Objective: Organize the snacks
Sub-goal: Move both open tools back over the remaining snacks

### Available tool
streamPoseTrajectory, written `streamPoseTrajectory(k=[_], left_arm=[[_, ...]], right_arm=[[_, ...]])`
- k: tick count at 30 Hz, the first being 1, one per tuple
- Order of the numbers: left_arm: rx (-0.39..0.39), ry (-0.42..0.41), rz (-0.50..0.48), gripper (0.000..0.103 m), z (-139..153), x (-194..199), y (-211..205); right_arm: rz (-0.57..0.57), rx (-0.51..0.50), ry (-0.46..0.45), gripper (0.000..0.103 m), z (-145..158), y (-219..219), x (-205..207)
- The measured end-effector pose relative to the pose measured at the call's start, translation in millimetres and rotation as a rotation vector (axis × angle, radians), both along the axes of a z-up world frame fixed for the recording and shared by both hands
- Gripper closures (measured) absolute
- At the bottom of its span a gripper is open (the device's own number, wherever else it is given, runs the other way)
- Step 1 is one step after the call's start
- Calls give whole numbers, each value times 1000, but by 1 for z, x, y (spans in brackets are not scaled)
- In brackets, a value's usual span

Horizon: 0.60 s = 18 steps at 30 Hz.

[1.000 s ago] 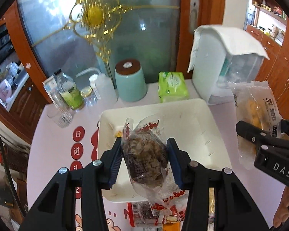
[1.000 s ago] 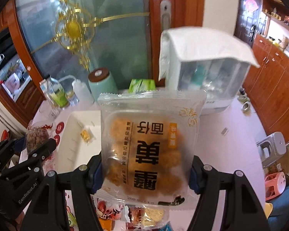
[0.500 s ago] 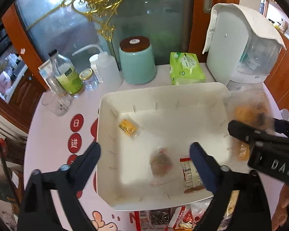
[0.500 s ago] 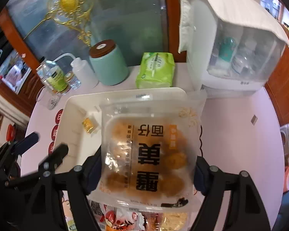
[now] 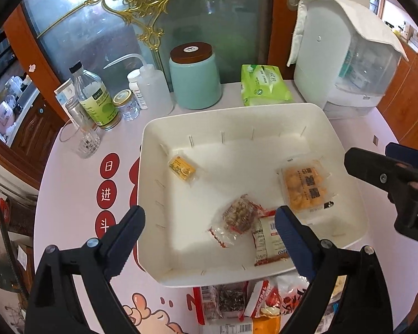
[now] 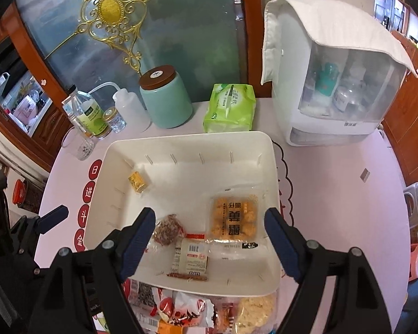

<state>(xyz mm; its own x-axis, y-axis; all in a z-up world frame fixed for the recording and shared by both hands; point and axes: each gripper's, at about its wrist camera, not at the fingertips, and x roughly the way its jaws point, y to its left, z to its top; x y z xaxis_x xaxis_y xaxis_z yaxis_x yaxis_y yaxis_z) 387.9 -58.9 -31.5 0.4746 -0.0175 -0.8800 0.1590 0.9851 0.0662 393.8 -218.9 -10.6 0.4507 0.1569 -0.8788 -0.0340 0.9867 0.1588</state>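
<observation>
From the left wrist camera, the left gripper (image 5: 209, 222) hangs spread wide and empty over the near edge of the white tray (image 5: 264, 117), with the right gripper's (image 5: 387, 164) tips poking in at three o'clock. Inside lie the orange puff pack (image 5: 305, 186) toward three o'clock, the brown nut cluster packet (image 5: 238, 214) at five o'clock touching the white barcode bar (image 5: 267, 240), and a small yellow packet (image 5: 182, 168) apart at ten o'clock. The right wrist camera shows the right gripper (image 6: 210, 236) likewise released, holding nothing, above the same snacks. Only here does the loose snack pile (image 6: 203, 313) on the table show a round pale cracker (image 6: 255, 311), and the clear cabinet's bottles (image 6: 348, 94) are visible.
</observation>
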Motion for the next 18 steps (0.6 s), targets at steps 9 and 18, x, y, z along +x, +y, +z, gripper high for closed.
streamPoseTrajectory(k=[9, 18], left_arm=[[-6, -4, -9, 9, 14, -18, -1], [-35, -45, -44, 9, 39, -50, 4]], right_arm=[[-4, -2, 11, 22, 11, -5, -16], [-8, -93, -4, 22, 28, 3, -47]])
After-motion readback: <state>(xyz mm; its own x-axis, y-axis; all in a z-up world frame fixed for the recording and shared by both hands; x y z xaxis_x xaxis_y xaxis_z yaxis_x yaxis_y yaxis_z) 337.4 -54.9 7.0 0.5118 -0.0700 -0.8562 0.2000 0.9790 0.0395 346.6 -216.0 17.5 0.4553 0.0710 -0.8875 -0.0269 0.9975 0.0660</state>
